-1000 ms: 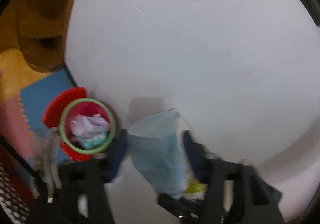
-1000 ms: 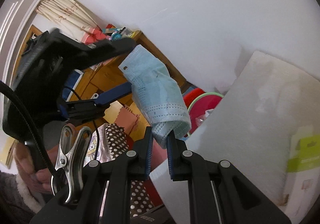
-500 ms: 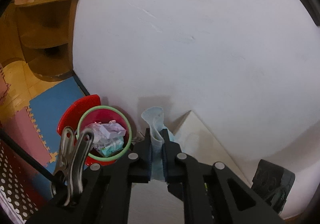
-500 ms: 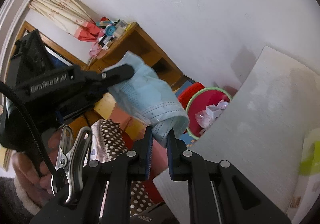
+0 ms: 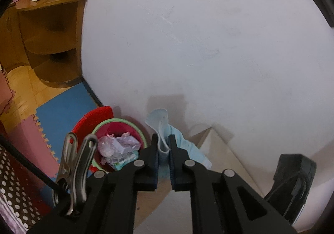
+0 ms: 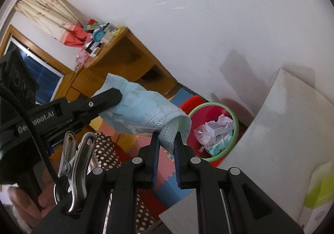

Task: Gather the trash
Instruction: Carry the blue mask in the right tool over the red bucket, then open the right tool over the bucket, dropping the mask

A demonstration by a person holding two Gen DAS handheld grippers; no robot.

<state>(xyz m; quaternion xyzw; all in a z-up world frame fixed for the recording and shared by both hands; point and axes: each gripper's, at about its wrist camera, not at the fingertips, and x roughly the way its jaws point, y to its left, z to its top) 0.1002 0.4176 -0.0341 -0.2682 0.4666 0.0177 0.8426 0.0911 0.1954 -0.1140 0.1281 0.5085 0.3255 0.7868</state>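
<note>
In the left wrist view, the left gripper (image 5: 163,146) is clenched on one end of the blue mask (image 5: 161,127), held above the table (image 5: 217,150) corner beside the red bin (image 5: 125,127) on the floor. If one end is let go short of the rim, the limp mask may well drape over the edge or drop to the mat. In the right wrist view, the right gripper (image 6: 166,143) pinches the mask's other, folded end, jaws nearly closed, while the left gripper (image 6: 117,96) grips the far end; the bin (image 6: 213,129) sits just beyond.
</note>
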